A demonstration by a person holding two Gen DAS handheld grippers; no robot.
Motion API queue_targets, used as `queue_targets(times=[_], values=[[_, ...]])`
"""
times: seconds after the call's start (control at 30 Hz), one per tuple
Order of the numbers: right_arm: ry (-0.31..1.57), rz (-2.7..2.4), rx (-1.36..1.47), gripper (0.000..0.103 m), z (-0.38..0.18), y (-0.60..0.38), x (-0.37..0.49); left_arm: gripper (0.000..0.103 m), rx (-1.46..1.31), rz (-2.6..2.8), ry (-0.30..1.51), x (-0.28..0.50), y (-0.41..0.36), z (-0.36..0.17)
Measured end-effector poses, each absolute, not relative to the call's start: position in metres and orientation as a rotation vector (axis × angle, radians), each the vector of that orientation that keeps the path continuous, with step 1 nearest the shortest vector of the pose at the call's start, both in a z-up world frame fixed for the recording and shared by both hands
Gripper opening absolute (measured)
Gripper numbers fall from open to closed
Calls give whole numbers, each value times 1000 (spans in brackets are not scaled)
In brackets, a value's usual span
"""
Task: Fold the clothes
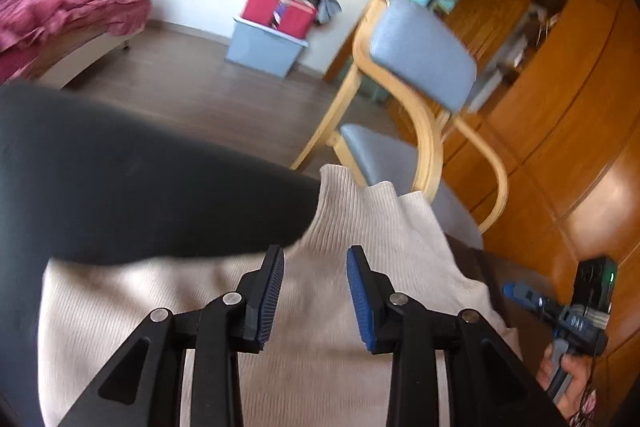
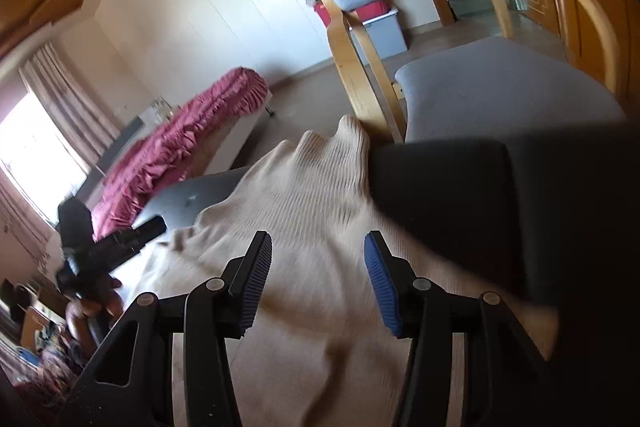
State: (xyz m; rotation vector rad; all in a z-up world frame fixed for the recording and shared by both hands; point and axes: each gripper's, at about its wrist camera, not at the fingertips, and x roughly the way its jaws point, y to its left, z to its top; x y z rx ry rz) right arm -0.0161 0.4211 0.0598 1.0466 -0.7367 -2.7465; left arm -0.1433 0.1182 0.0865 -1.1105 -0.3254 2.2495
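Observation:
A beige ribbed knit garment (image 1: 320,347) lies spread under both grippers, its ribbed edge (image 2: 320,147) toward the chair. A black cloth (image 1: 140,187) overlaps its side, also seen in the right wrist view (image 2: 460,207); the blur hides what it is. My left gripper (image 1: 315,259) hovers over the beige knit, open, with nothing between its blue pads. My right gripper (image 2: 318,239) is likewise open above the knit with nothing in it. Each gripper shows in the other's view: the right gripper (image 1: 520,293) at the lower right, the left gripper (image 2: 148,227) at the left, both held by hands.
A wooden armchair (image 1: 420,55) with grey-blue cushions stands just beyond the garment. A closed grey laptop (image 2: 188,199) lies beside the knit. A bed with a magenta cover (image 1: 68,7), stacked storage boxes (image 1: 264,47) and wooden cabinets (image 1: 560,107) stand farther off.

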Motion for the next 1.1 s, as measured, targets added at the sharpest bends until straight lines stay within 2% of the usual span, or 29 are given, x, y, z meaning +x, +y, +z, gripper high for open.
queue_targets(times=[0.2,0.37,0.6,0.7,0.77,0.83,0.9,1.0,1.1], values=[[-746,-2716,1198,52,38,436,-99,32,-1250,2103,-262,-209,168,64],[-685,-2712,1281,52,20,442,-140,33,-1305,2023,-220,-244,199,45],[-610,-2668,1259,53,15,435,-167,37,-1336,1903,-320,-269,224,38],[-615,-2667,1252,53,13,436,-172,37,-1350,1883,-447,-277,223,31],[-650,-2665,1252,46,10,440,-175,34,-1364,1878,-497,-280,222,29],[-687,-2673,1264,25,7,446,-176,20,-1378,1902,-454,-280,225,30],[-754,-2658,1257,18,4,454,-175,8,-1371,1941,-383,-279,225,32],[-848,-2627,1236,13,3,463,-173,5,-1366,1941,-414,-276,218,33],[-842,-2627,1223,9,9,458,-171,4,-1321,1907,-488,-269,210,41]])
